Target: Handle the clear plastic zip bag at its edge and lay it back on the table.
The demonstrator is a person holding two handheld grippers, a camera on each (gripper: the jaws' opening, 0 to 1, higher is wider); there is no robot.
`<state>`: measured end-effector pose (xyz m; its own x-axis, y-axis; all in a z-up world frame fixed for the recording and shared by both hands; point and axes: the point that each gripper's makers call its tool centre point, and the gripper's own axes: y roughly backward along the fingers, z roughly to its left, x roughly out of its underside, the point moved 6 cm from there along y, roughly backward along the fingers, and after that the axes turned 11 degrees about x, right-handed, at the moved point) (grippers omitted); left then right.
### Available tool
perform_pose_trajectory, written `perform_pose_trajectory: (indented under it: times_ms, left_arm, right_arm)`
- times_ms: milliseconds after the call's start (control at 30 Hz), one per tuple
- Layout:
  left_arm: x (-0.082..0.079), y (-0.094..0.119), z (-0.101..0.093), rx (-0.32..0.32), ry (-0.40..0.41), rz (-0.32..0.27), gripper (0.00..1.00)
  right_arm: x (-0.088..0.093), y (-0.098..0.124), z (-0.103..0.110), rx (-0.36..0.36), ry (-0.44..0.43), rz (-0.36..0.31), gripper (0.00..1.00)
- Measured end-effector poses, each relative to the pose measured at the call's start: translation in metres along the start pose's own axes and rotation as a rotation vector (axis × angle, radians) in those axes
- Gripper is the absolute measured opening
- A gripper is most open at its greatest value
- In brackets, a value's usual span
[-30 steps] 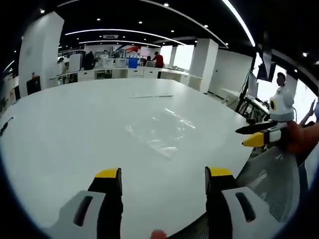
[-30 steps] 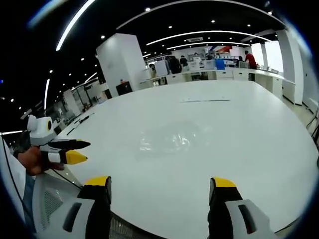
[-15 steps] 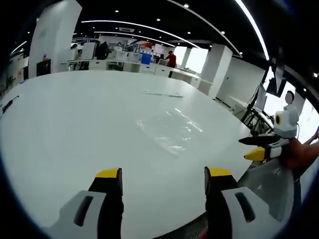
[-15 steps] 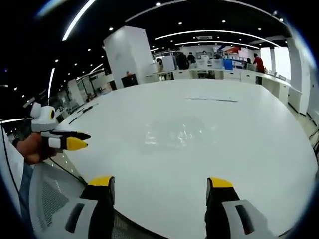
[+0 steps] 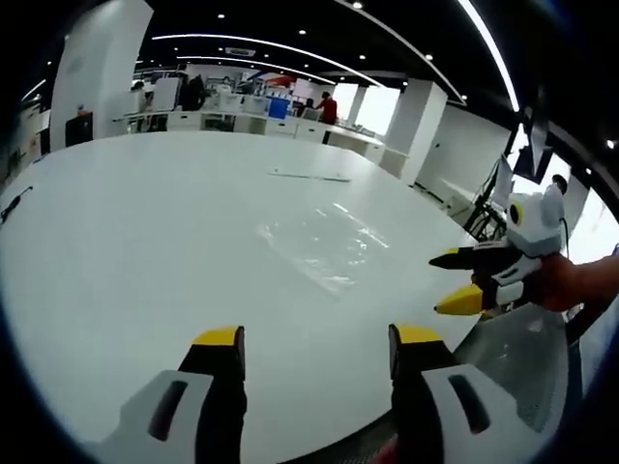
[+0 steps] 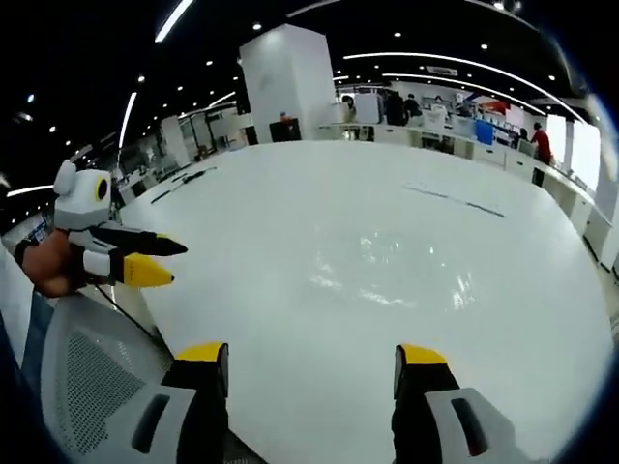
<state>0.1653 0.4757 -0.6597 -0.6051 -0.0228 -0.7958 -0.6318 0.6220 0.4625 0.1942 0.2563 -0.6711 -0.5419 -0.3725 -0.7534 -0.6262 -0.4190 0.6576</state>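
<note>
Over white table (image 5: 116, 251), both grippers' fingers spread, empty, zip bag (image 5: 319, 242) flat

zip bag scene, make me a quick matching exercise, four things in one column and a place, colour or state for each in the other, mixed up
Things:
1. zip bag
2. table
3. left gripper
4. right gripper

Descriptions:
A. white, broad and round-edged
B. open over the table edge, other gripper to its right
C. clear, lying flat on the table
D. open over the table edge, other gripper to its left

Pairs: 1-C, 2-A, 3-B, 4-D
</note>
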Motion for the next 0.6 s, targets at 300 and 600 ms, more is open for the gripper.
perform_pose_trajectory:
  times_ms: [300, 600]
  left_arm:
    - [0.001, 0.001, 0.003, -0.009, 0.000, 0.009, 0.69]
    - [0.002, 0.001, 0.006, -0.011, 0.002, 0.006, 0.69]
  right_arm:
    - [-0.024, -0.037, 0.006, -0.018, 0.143, 0.013, 0.69]
    - [-0.025, -0.071, 0.006, -0.003, 0.232, 0.043, 0.59]
